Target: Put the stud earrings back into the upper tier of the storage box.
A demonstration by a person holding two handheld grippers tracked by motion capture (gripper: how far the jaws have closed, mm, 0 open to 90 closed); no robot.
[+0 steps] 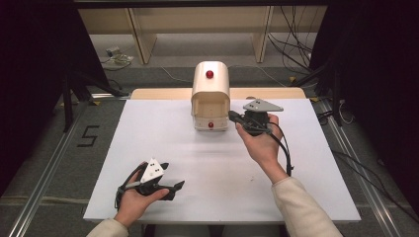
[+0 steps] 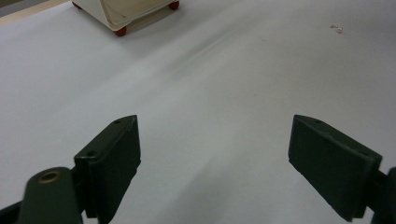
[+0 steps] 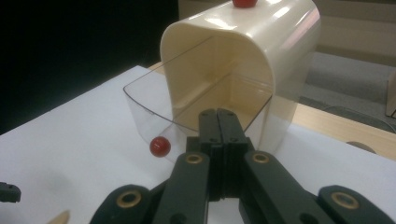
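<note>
The left gripper (image 1: 174, 187) rests low on the near left of the white counter (image 1: 163, 148), jaws spread wide with nothing between them; it sits well apart from the work. At the far middle of the counter stands the cream bread box (image 1: 211, 94), a small rounded cabinet with a red knob (image 1: 210, 74) on top and a clear roll-front door (image 3: 154, 119) carrying a second red knob (image 3: 159, 146); the door looks drawn down in front (how far shut is hard to tell). The right gripper (image 1: 233, 116) is held just beside the box's right front, its jaws pressed fully together and empty, tips close to the door's edge; whether they touch it I cannot tell. The box is probably light, stiff, glossy plastic, so it may skid on the smooth counter if pushed; the thin door seems likely to flex or scuff, and the knob on it is the sensible place to grip. Right of the counter the room falls dark; cables trail over the grey floor (image 1: 346, 163), and pale wooden shelving (image 1: 197, 24) stands behind.
</note>
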